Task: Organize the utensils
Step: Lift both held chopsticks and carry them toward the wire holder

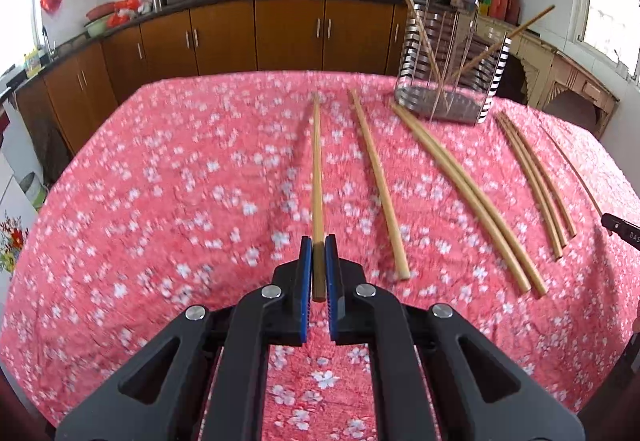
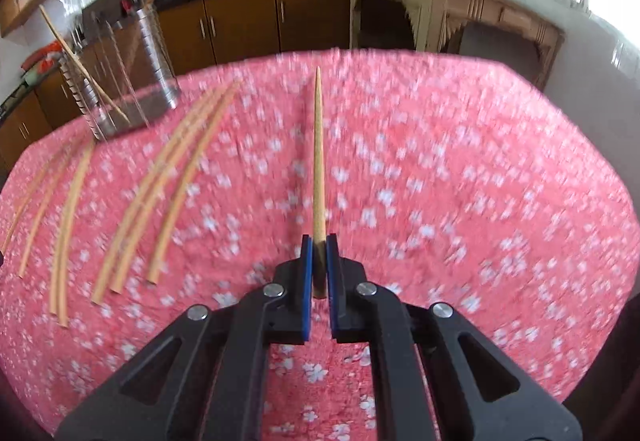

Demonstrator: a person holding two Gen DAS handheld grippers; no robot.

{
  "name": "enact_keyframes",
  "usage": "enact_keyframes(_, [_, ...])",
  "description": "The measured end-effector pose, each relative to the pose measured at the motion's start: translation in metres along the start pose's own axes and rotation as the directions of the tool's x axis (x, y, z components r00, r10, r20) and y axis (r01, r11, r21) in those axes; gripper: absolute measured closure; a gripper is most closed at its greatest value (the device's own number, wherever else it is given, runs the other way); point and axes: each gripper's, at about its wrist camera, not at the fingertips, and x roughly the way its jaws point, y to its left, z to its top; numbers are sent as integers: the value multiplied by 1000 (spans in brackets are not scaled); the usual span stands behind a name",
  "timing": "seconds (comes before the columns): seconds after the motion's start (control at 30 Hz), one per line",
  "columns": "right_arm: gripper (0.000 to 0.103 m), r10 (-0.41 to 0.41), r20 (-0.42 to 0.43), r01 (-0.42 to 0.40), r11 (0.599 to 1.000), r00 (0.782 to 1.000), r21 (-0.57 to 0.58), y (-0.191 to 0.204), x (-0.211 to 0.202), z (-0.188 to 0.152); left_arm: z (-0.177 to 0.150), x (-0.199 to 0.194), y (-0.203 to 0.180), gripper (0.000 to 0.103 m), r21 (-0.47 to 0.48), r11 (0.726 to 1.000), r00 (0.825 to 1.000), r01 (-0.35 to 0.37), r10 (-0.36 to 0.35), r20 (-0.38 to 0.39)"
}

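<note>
My left gripper (image 1: 319, 241) is shut on the thick end of a wooden chopstick (image 1: 317, 169) that points straight ahead above the pink flowered tablecloth (image 1: 180, 181). My right gripper (image 2: 319, 241) is shut on another chopstick (image 2: 318, 153), also pointing ahead. Several loose chopsticks lie on the cloth: one (image 1: 378, 181) just right of the left gripper, a pair (image 1: 468, 197) and a bundle (image 1: 532, 177) further right. The same loose chopsticks (image 2: 160, 181) lie left of the right gripper. A wire utensil holder (image 1: 452, 69), also in the right wrist view (image 2: 120, 69), stands at the back with two chopsticks leaning in it.
The table's far edge meets brown kitchen cabinets (image 1: 256, 33) with a black counter and woks. A beige carved sideboard (image 2: 460, 17) stands behind the table on the right. The tip of the other gripper (image 1: 622, 229) shows at the left wrist view's right edge.
</note>
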Motion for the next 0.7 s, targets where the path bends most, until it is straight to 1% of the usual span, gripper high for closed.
enact_keyframes(0.1, [94,1,-5,-1,1000,1000,-3,0,-2,-2,-4,5,-1,96,-4,1000,1000,0,0,-18])
enact_keyframes(0.13, [92,15,-11,-15,1000,1000,5,-1,-4,-3,-4,6,-2,96,-6,1000,1000,2,-2,-22])
enact_keyframes(0.17, [86,23,-13,-23,1000,1000,5,-1,-6,-4,-5,6,-1,96,-7,1000,1000,4,-4,-23])
enact_keyframes(0.27, [81,15,-4,-15,1000,1000,-18,2,-11,-12,-8,6,-3,96,-3,1000,1000,10,-10,-25])
enact_keyframes(0.33, [81,-2,10,3,999,1000,-39,4,-14,-15,-10,7,-4,96,-8,1000,999,13,-13,-30])
enact_keyframes(0.43, [89,0,13,0,999,1000,-48,9,-12,-16,-13,5,-3,96,-14,1000,1000,12,-13,-26])
enact_keyframes(0.63, [89,-5,17,6,999,1000,-42,9,-13,-16,-18,2,-1,95,-19,1000,999,8,-8,-34])
enact_keyframes(0.7, [89,-5,17,6,999,1000,-40,10,-13,-17,-18,1,-3,94,-18,1000,999,21,-21,-38])
